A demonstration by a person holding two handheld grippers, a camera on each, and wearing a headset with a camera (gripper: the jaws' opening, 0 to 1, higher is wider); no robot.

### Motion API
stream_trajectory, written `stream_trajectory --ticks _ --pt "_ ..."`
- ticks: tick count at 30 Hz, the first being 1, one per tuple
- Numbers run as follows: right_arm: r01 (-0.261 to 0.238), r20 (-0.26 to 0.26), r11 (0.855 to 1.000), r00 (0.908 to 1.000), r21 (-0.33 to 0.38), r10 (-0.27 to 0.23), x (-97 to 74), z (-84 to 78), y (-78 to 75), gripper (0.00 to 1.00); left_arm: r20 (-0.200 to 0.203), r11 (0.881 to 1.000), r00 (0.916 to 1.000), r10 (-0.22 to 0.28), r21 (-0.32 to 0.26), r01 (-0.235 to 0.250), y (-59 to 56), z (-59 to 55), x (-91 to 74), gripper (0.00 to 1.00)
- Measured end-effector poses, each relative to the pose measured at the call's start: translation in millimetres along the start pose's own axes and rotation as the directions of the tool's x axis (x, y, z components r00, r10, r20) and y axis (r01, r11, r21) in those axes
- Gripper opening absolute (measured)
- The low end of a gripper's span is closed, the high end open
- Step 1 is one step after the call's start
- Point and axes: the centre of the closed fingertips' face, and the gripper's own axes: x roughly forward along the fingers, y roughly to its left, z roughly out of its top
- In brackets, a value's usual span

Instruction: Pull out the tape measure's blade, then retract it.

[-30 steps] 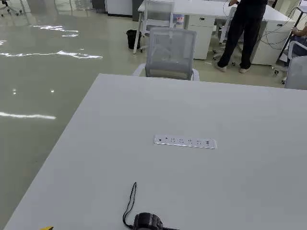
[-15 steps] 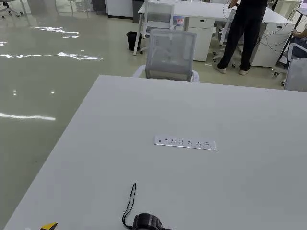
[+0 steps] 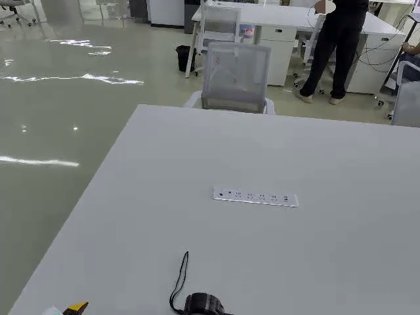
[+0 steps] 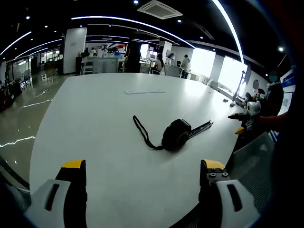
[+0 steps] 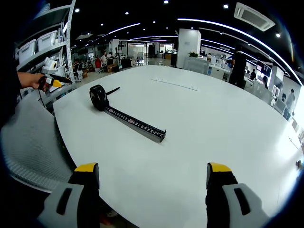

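Note:
The black tape measure (image 4: 175,134) lies on the white table (image 4: 95,114), its wrist strap (image 4: 142,133) trailing left and its blade (image 4: 200,127) pulled out to the right. My left gripper (image 4: 142,166) stands open a short way in front of it, holding nothing. In the right gripper view the case (image 5: 99,96) sits at the left, and the blade (image 5: 135,124) runs flat across the table toward my open, empty right gripper (image 5: 152,167). The head view catches the case (image 3: 202,305) at the bottom edge and a yellow fingertip (image 3: 75,306) at the lower left.
A white power strip (image 3: 254,197) lies mid-table. A grey mesh chair (image 3: 235,77) stands at the far edge. A person (image 3: 331,46) stands by desks beyond. The near table edge curves close in front of both grippers. The other gripper (image 5: 50,66) shows in a hand at the left.
The yellow fingertip at the head view's lower left has come a little further into the picture. The head camera has tilted slightly. The tape measure has not moved.

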Motion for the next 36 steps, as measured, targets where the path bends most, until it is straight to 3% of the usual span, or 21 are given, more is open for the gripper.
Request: stream_trajectory --ticks 6,10,16,36 --pt "0.001 -0.003 1.000 1.0000 0.003 -0.001 0.7 2.2 -5.4 0.94 0.010 1.000 0.9999 -0.007 0.009 0.007 -14.7 14.8 7.6 0.99" --pt "-0.001 -0.014 1.000 0.9999 -0.007 0.001 3.6 -0.2 -7.8 0.93 0.013 1.000 0.9999 -0.009 -0.009 0.009 -23.3 16.7 16.8 0.99" --pt "-0.016 -0.017 1.000 0.9997 -0.020 0.016 8.8 2.5 -5.1 0.91 0.025 0.999 0.9996 -0.016 0.037 0.015 -39.8 22.4 25.3 0.98" --pt "-0.063 -0.037 0.994 0.9975 -0.086 0.060 29.9 15.5 -8.5 0.82 0.000 1.000 0.9996 -0.027 0.005 0.027 -64.5 21.7 53.2 0.99"
